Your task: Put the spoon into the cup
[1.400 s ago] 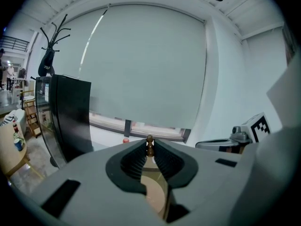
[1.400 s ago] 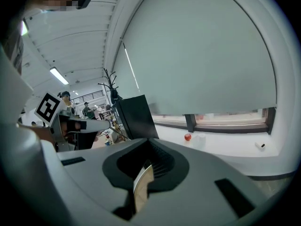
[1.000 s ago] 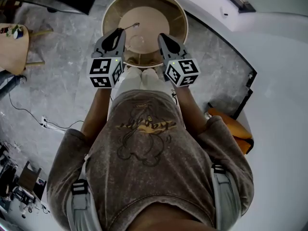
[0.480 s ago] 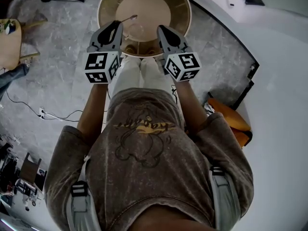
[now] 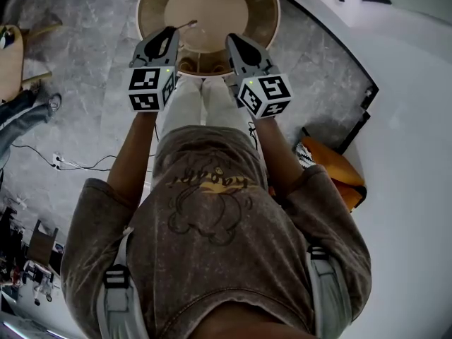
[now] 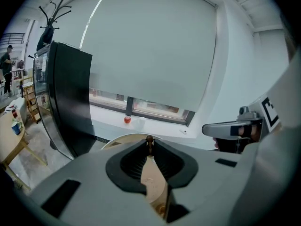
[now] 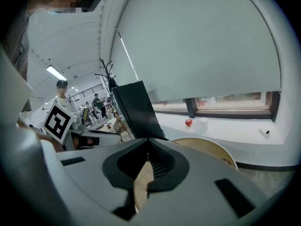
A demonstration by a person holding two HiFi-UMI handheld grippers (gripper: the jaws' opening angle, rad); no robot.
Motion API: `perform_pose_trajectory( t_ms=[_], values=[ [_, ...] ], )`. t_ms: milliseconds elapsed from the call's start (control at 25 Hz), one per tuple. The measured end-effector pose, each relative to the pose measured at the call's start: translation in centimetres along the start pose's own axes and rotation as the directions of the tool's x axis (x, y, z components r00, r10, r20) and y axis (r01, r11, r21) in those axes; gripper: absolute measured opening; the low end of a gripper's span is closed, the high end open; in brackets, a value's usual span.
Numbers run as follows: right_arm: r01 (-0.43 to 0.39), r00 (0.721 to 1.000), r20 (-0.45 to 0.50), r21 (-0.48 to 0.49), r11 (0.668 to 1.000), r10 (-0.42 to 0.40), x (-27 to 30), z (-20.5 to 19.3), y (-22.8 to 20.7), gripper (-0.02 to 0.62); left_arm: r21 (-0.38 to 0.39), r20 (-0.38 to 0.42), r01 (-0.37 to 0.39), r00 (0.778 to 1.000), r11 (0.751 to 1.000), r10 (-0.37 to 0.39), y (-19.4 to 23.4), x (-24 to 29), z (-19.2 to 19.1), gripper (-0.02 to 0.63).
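Head view, left tongs (image 5: pixel 170 37): I see them clamped on the spoon (image 5: pixel 188 25). Its thin handle pokes out past the tips, above the round table (image 5: pixel 263 6).
Head view, right tongs (image 5: pixel 234 42): beside the left pair but apart from it, tips over the table's near rim.
Head view, floor: grey marbled floor (image 5: pixel 85 62). An orange object (image 5: pixel 339 179) lies to the person's right.
Left gripper view, jaws: nearly together, pinching the spoon. I see only its small brown end (image 6: pixel 149 139) at the tips.
Left gripper view, surroundings: the table rim sits just beyond the jaws. A red ball (image 6: pixel 127 120) is on the window ledge and a black panel (image 6: pixel 70 98) stands to the left. The right tongs show at the right edge.
Right gripper view, jaws: tips pressed together, nothing between them.
Right gripper view, surroundings: the table lies ahead to the right and the left tongs are at the left.
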State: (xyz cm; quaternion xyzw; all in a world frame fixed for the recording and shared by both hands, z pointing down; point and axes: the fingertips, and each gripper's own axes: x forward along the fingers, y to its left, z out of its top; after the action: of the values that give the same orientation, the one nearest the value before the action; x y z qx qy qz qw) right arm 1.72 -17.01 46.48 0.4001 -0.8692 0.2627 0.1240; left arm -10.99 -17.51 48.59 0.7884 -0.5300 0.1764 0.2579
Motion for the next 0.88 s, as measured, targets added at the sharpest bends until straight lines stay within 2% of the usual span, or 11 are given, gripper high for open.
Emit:
perform_pose_trajectory(
  t_ms=[440, 880],
  values=[
    [-0.002, 1.0, -0.009, 0.014, 1.0, 0.002, 0.7, -0.5, -0.8, 0.02, -0.053, -0.082, -0.032, 0.996, 0.998, 0.028, 1.7, 4.4, -5.7, 0.058],
    [0.01, 1.0, -0.026, 0.029, 1.0, -0.009, 0.3, -1.8, -0.7, 0.02, -0.111, -0.178, -0.063, 0.983, 0.992, 0.042, 2.8, 7.9, -13.1, 0.058]
  ],
)
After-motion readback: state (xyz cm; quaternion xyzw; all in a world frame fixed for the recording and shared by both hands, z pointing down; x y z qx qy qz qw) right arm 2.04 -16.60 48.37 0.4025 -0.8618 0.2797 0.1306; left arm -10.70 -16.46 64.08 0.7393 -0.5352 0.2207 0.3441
